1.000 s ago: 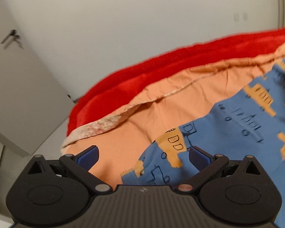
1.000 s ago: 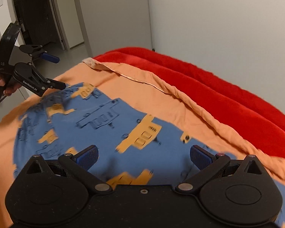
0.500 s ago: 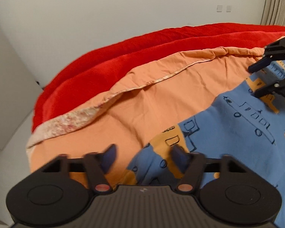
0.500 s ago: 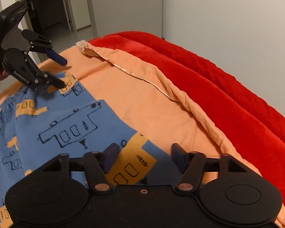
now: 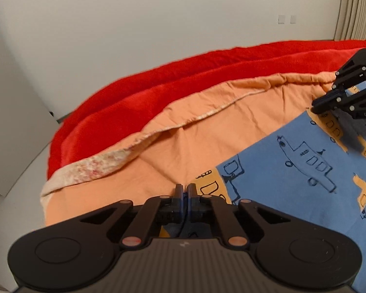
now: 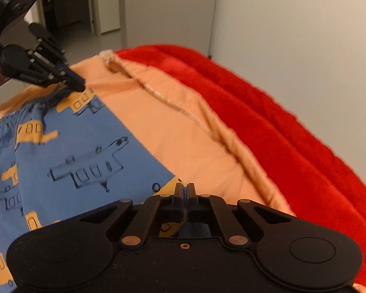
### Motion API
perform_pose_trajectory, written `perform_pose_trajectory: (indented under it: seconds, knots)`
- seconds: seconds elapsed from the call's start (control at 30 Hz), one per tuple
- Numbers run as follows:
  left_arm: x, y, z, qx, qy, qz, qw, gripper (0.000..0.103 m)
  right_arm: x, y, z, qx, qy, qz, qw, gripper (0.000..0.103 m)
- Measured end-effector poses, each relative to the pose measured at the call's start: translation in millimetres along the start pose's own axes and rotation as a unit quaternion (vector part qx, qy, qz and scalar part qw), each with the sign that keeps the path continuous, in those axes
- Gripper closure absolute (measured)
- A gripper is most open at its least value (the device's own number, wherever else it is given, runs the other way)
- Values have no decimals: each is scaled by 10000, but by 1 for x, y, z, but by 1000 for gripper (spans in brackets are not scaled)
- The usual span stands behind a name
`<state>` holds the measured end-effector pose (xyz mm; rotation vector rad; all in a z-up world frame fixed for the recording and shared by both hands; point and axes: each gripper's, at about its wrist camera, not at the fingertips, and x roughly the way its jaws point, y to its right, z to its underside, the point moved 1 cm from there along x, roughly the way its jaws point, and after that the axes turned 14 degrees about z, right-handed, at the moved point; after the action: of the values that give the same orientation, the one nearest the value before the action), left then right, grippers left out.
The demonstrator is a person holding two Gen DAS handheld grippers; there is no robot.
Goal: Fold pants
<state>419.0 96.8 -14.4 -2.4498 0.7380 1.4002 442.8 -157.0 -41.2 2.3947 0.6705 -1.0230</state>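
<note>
Blue pants [image 5: 292,171] with orange and dark printed vehicles lie flat on an orange duvet [image 5: 183,146]. They also show in the right wrist view [image 6: 68,151]. My left gripper [image 5: 185,190] is shut on the pants' far edge at one corner. My right gripper [image 6: 185,189] is shut on the same far edge at the other corner. Each gripper shows in the other's view: the right one [image 5: 316,106] at the far right, the left one [image 6: 79,86] at the upper left, both pinching the fabric.
A red blanket [image 5: 158,90] lies along the far side of the bed against a white wall [image 5: 158,12]. It also shows in the right wrist view [image 6: 280,127]. A doorway and floor [image 6: 85,24] lie beyond the bed's end.
Both grippers went from wide open to shut, closing on the pants' far edge. Both moved toward that edge and lower onto the bed.
</note>
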Motion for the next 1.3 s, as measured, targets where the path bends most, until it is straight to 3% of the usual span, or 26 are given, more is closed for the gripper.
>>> perform_pose_trajectory:
  seconds: [0.17, 0.37, 0.53, 0.67, 1.0, 1.3]
  knots:
    - [-18, 4, -10, 28, 310, -257, 9992, 102, -6, 1, -17, -18, 370, 460, 9983, 103]
    - [-18, -10, -31, -321, 682, -483, 9960, 102, 16, 2, -35, 207, 505, 1252, 9906, 103]
    - [16, -24, -30, -610, 496, -519, 9955, 102, 46, -5, -37, 328, 220, 1474, 9883, 103]
    - [11, -33, -22, -738, 641, -352, 9946, 102, 44, 0, -36, 454, 248, 1386, 9890, 103]
    - [-18, -12, -17, -248, 903, -466, 9945, 102, 1, -6, -31, 568, 544, 1321, 9881, 103]
    - [-81, 33, 19, 482, 1533, -437, 9860, 102, -106, -24, 5, 592, 1342, 1267, 9810, 103]
